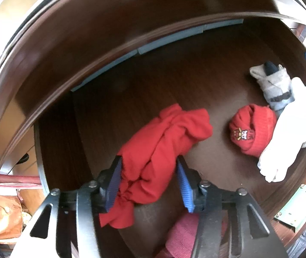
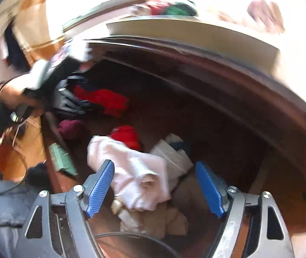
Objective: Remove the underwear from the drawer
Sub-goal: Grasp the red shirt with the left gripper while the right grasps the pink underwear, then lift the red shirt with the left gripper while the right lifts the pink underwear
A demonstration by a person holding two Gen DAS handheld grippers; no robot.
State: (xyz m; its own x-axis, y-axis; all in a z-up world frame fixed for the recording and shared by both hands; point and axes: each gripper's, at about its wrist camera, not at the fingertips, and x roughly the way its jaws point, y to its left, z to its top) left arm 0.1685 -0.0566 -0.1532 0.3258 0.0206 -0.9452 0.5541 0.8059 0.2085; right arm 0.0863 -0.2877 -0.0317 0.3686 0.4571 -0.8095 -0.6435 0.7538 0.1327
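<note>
The red underwear [image 1: 163, 146] lies bunched in the dark wooden drawer [image 1: 148, 75]. My left gripper [image 1: 149, 161] points steeply down and is shut on it, both blue pads [image 1: 114, 182] against the gathered fabric, a fold hanging below the left pad. From the right wrist view the same gripper [image 2: 82, 105] shows at the drawer's left end, on the red underwear [image 2: 107, 101]. My right gripper [image 2: 154, 164] stands open over a white cloth [image 2: 135, 172]; its right pad is clear of the fabric.
A red rolled knit item with an emblem [image 1: 251, 129], a grey sock [image 1: 275, 86] and a pink knit piece [image 1: 180, 236] lie in the drawer. Beige cloth [image 2: 153, 219] sits under the white one. A metal bracket [image 1: 299, 206] is on the drawer's side wall.
</note>
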